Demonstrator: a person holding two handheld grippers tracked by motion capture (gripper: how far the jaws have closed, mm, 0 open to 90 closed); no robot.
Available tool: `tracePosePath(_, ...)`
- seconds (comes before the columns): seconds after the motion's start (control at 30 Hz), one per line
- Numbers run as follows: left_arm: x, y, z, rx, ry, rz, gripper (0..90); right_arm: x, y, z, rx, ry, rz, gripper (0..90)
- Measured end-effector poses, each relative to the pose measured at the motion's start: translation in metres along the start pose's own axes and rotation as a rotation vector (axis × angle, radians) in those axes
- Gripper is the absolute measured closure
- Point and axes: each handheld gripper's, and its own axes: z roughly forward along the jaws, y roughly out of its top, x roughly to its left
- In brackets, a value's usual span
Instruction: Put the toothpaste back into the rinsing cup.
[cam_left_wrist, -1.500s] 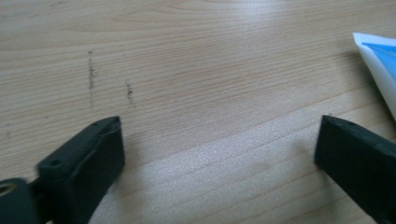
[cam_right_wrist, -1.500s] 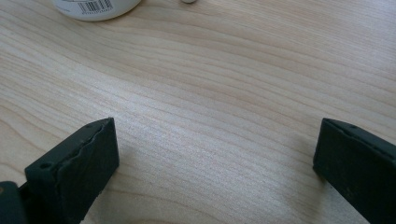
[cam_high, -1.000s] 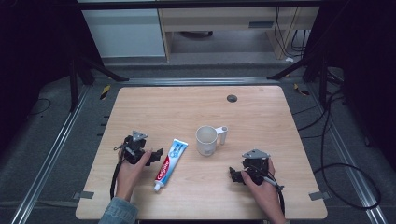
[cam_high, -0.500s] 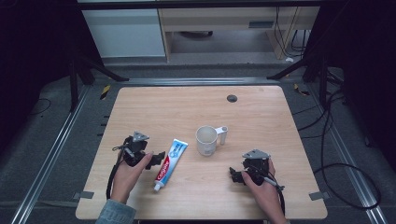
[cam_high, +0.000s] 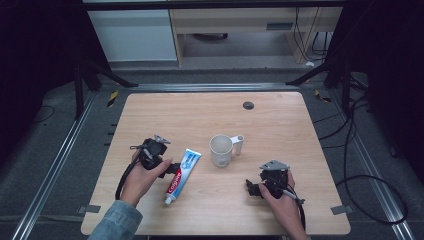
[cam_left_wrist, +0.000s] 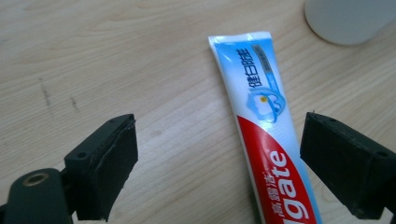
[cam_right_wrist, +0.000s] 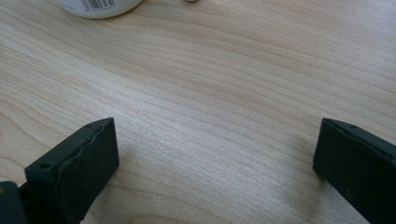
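Wood-grain tabletop (cam_high: 280, 120) fills the middle of my high view. I see the Colgate toothpaste tube (cam_high: 181, 171) lying flat left of centre, beside the white mug (cam_high: 221, 150). My left gripper (cam_left_wrist: 219, 163) has just been closing, jaws still wide, tube between them untouched. My right gripper (cam_right_wrist: 217, 163) stands wide over bare wood.

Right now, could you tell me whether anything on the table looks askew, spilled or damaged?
Nothing stands out. The toothpaste tube lies flat and capped, at a slant; the white mug stands upright beside it, with no spill on the wooden table.
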Motion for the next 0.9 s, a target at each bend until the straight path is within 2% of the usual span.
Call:
tracePosePath(0.2,-0.018,0.024,0.009,0.100,-0.004,0.088,10.6,0.000,0.000,0.000,0.001,0.000,0.001,0.4)
tracePosePath(0.27,-0.023,0.030,0.014,0.134,-0.006,0.121,13.1,0.000,0.000,0.000,0.001,0.000,0.002,0.4)
tracePosePath(0.33,-0.026,0.034,0.020,0.161,0.002,0.136,13.5,0.000,0.000,0.000,0.001,0.000,0.001,0.4)
tracePosePath(0.43,-0.028,0.037,0.032,0.193,-0.006,0.130,13.4,0.000,0.000,0.000,0.001,0.000,0.001,0.4)
tracePosePath(0.53,-0.029,0.038,0.043,0.219,-0.038,0.107,14.5,0.000,0.000,0.000,0.001,0.000,0.001,0.4)
tracePosePath(0.63,-0.030,0.043,0.054,0.242,-0.035,0.094,17.2,0.000,0.000,0.000,0.001,0.001,0.001,0.4)
tracePosePath(0.73,-0.031,0.048,0.065,0.281,-0.015,0.110,19.7,0.000,0.000,0.000,0.001,0.001,0.001,0.4)
tracePosePath(0.9,-0.029,0.050,0.073,0.312,-0.030,0.088,25.0,0.000,0.000,0.000,0.001,0.001,0.001,0.4)
